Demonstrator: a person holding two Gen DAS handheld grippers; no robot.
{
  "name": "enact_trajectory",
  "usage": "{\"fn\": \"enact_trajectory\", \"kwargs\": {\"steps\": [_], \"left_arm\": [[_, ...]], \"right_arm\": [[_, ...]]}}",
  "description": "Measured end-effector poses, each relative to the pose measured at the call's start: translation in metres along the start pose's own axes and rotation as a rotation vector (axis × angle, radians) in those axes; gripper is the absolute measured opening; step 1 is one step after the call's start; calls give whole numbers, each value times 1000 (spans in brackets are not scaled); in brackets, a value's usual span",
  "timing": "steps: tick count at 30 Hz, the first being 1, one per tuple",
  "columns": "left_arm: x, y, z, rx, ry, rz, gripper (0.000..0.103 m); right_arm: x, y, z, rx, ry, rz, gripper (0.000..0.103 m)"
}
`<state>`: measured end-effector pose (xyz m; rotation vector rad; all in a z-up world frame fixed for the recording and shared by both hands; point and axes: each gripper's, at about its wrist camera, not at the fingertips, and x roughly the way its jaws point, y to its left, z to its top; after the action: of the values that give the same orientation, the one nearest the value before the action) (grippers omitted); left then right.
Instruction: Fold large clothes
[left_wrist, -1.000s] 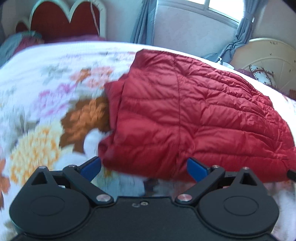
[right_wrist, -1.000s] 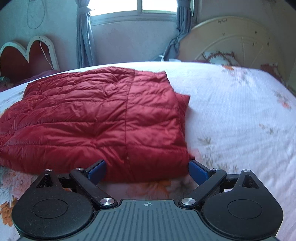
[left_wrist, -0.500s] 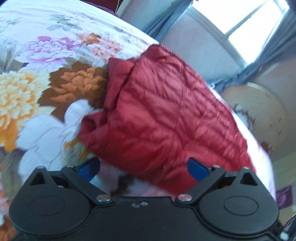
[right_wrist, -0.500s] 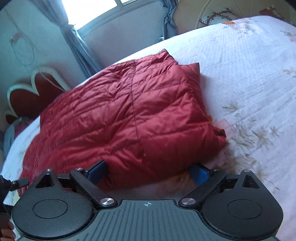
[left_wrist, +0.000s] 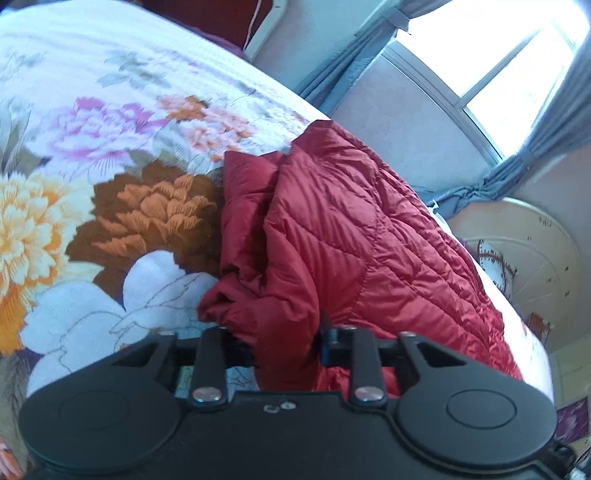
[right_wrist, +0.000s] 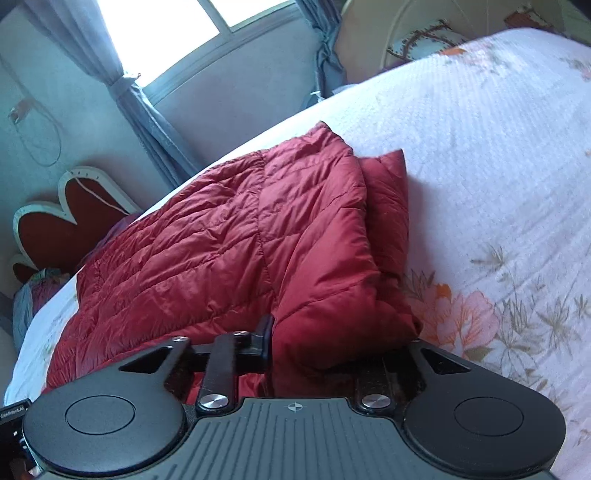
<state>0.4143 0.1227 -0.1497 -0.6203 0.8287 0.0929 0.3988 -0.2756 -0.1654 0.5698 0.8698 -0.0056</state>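
A red quilted down jacket (left_wrist: 351, 236) lies on a floral bedspread (left_wrist: 110, 155), partly folded. My left gripper (left_wrist: 286, 343) is shut on the jacket's near left corner, and the fabric bunches between its fingers. In the right wrist view the same jacket (right_wrist: 229, 251) stretches away to the left. My right gripper (right_wrist: 325, 350) is shut on the near right corner, which covers the right finger.
The bedspread (right_wrist: 498, 147) stretches wide to the right of the jacket. A cream round headboard (left_wrist: 532, 258) stands at the far end. A window with blue curtains (right_wrist: 140, 110) is behind the bed. A red heart-shaped chair back (right_wrist: 70, 218) stands at the left.
Both grippers moved in onto the jacket's near corners and closed on them; they were open half a second ago. Both views have tilted, and the corners are bunched up.
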Motion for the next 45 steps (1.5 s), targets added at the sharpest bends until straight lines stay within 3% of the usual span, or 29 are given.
{"fn": "enact_trajectory", "kwargs": {"steps": [3,9,21,30,32,36,37,38,39,45], "left_arm": [[-10,-4,3,22,-2,-6,18],[-47,-2,1,70,22,-23,17],[-138,40,-76,173,98,-47,18],[-180,62,-122,228,107,-39,19],[-180,61,-127,261,107,-18,24],[-181,57,-131,303,82,39,37],[-182,56,-131,306,78,55,52],[-182,56,-131,303,75,75,73],[-184,56,-132,296,66,91,80],[-189,60,-132,276,55,128,84]], "right_arm": [[-11,1,1,-17,1,11,21],[-46,3,-15,-37,25,22,21],[-142,-5,-108,-32,69,2,21],[-185,-14,-150,3,75,1,21],[-187,-15,-154,-2,70,-4,22],[-196,-7,-151,-35,20,-69,50],[-199,-7,-151,-52,-1,-89,57],[-205,-7,-152,-74,-27,-116,59],[-209,-4,-152,-97,-51,-138,60],[-234,4,-146,-195,-166,-201,61]]}}
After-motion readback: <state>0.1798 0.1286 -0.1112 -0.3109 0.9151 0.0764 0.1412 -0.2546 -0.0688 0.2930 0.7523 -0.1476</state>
